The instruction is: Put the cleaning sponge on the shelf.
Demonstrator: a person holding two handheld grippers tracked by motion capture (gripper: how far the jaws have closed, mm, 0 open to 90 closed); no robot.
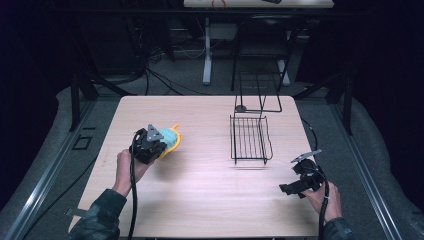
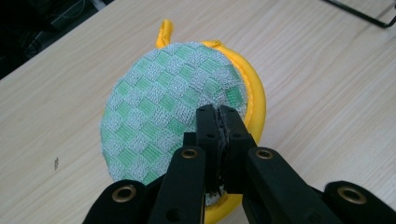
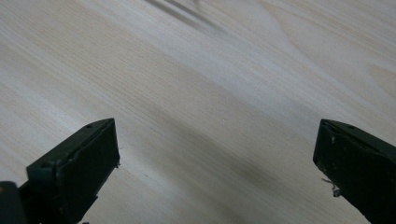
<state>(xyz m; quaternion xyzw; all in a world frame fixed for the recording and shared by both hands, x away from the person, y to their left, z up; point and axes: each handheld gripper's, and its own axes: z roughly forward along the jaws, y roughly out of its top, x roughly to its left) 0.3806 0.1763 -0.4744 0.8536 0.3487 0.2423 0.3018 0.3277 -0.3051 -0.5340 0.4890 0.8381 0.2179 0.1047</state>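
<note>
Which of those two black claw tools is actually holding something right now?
The left gripper: its jaws are pinched shut on the edge of the green checked pot holder with yellow trim. The right gripper has its jaws wide apart over bare table.

No text, label, brand, number or sign can be read anywhere.

Overhead forward-down; gripper views close above table.

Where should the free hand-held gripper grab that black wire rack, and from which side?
Take the wire rack by its raised near rim, coming from the person's side with the right hand-held gripper, whose jaws are already wide open. The thin rim wire suits a pinch; the flat grid doesn't.
</note>
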